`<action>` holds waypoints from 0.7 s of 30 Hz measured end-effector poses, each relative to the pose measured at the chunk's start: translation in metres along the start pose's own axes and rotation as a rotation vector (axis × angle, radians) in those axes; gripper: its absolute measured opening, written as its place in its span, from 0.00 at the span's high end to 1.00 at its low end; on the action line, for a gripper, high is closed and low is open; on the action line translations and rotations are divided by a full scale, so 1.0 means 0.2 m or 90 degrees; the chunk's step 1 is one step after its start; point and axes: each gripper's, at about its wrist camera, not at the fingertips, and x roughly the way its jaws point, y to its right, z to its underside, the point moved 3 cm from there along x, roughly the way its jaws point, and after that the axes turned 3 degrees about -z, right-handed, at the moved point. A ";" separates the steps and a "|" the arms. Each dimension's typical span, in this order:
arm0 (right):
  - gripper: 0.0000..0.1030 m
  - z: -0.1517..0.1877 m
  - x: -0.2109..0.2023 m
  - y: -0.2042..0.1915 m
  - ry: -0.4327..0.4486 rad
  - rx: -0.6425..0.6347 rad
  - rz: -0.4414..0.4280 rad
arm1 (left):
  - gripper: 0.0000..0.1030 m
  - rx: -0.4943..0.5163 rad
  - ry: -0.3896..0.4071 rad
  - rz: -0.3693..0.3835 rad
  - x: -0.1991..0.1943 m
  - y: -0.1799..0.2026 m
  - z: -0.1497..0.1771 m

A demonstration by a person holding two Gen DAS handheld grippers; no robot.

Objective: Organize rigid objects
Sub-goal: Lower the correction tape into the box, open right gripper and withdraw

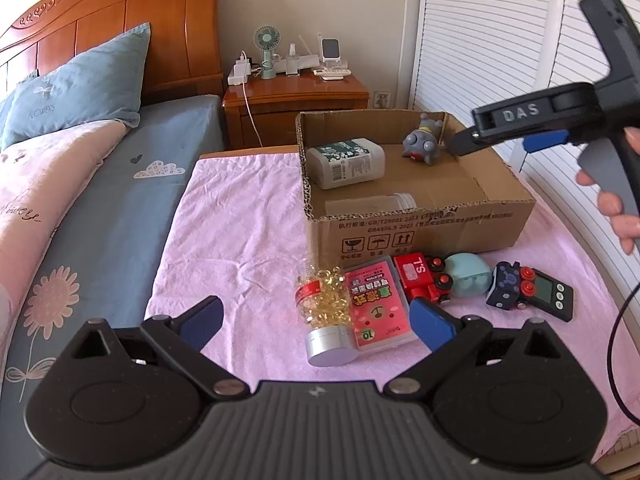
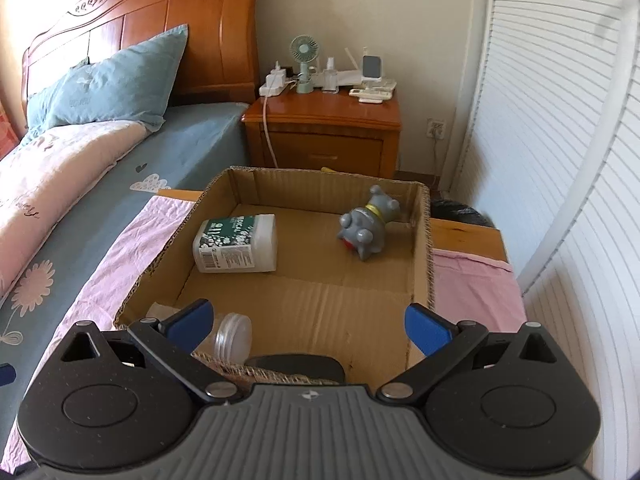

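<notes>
While box (image 2: pixel 420 240) holds three, six outside.

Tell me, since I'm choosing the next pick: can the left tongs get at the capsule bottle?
Probably yes. The left tongs stand open right over the capsule bottle, which lies uncovered on the pink cloth.

Both cams ride right behind their tongs, tilted down and facing the headboard end of the room. The left wrist view sits lower and further back, over the near edge of the pink-covered surface (image 1: pixel 224 216), so it catches the cardboard box (image 1: pixel 420 232) from outside plus the right tongs (image 1: pixel 466 142) poking in from the right. The right wrist view hangs close over that box (image 2: pixel 424 264), looking straight into it. Shared by both: box, bed (image 1: pixel 100 208), nightstand (image 2: pixel 320 120).
</notes>
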 end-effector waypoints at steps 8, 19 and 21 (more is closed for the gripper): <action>0.00 0.22 -0.08 0.13 -0.007 0.040 0.063 | 0.04 -0.001 -0.007 -0.001 -0.01 0.02 0.03; 0.00 0.53 0.15 0.51 -0.119 0.204 0.173 | 0.03 0.002 -0.021 0.005 0.04 0.02 0.06; 0.00 0.57 0.20 0.53 -0.134 0.221 0.171 | 0.03 0.001 -0.020 0.005 0.04 0.02 0.06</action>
